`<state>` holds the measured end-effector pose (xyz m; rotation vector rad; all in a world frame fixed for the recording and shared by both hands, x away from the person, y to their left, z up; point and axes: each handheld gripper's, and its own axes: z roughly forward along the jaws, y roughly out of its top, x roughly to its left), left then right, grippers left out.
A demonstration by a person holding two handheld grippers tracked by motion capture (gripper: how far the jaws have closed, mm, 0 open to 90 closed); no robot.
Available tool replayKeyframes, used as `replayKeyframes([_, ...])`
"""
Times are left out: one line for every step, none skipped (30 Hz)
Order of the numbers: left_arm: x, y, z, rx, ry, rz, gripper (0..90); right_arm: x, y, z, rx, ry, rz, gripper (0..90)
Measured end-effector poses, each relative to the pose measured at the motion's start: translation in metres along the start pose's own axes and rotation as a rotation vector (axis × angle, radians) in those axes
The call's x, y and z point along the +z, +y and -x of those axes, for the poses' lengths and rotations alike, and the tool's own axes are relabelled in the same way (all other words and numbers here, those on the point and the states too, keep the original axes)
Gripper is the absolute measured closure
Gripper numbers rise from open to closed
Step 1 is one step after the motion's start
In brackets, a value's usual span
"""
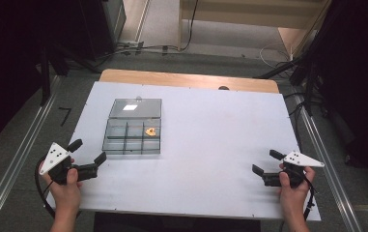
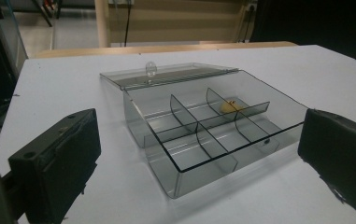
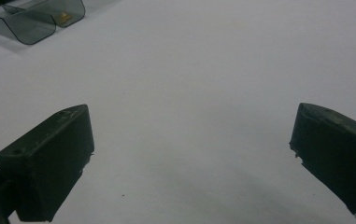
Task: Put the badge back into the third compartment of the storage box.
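Bare white table (image 1: pixel 210 159) lies between both grippers' wide-spread jaws. Ahead of the left gripper (image 1: pixel 88 151), clear of its fingers, the smoky compartment box (image 1: pixel 132 136) sits open, holding a yellow piece (image 1: pixel 151 131); the right gripper (image 1: pixel 267 161) is empty.

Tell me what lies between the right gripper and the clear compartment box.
Nothing: bare white table runs from the right gripper to the compartment box, as the high view shows.

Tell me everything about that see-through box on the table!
The box looks like smoky grey clear plastic. Thin walls split it into six little compartments, in two rows of three. Its lid is open, lying flat behind it, with a small clear knob. One small yellow thing sits in the far right compartment; the others look empty. The box rests flat on the white table, near the left gripper, which is not touching it.
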<state>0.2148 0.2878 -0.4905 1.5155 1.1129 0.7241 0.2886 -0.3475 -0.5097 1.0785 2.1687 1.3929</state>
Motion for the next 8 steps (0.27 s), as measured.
replayKeyframes([0.0001, 0.0, -0.0001, 0.0, 0.001, -0.001, 0.0, 0.0, 0.0, 0.0001, -0.001, 0.0, 0.0, 0.0])
replayKeyframes([0.0001, 0.0, -0.0003, -0.002, 0.001, -0.001, 0.0, 0.0, 0.0, 0.0, 0.0, -0.001, 0.0, 0.0])
replayKeyframes([0.0001, 0.0001, -0.0004, -0.003, 0.0, -0.001, 0.0, 0.0001, 0.0, 0.0, 0.0, -0.001, -0.001, 0.0])
replayKeyframes([0.0002, 0.0002, -0.0003, -0.001, -0.001, 0.0, 0.0, 0.0002, 0.0, 0.0, -0.001, -0.002, -0.001, 0.0])
replayKeyframes([0.0002, 0.0003, -0.0001, 0.002, 0.0, -0.001, 0.0, 0.0002, 0.0001, 0.0001, -0.001, -0.003, -0.001, 0.0])
replayKeyframes([0.0005, 0.0003, 0.0, 0.006, -0.001, 0.0, 0.0, 0.0003, 0.0001, 0.0001, -0.002, -0.004, -0.001, 0.0])
replayKeyframes([0.0005, 0.0004, 0.0, 0.011, 0.0, -0.006, 0.0, 0.0004, 0.0002, 0.0, -0.001, -0.005, -0.002, 0.0])
replayKeyframes([0.0009, 0.0004, 0.0002, 0.012, 0.002, -0.007, 0.0, 0.0005, 0.0003, -0.0002, 0.0, -0.006, -0.002, 0.0])
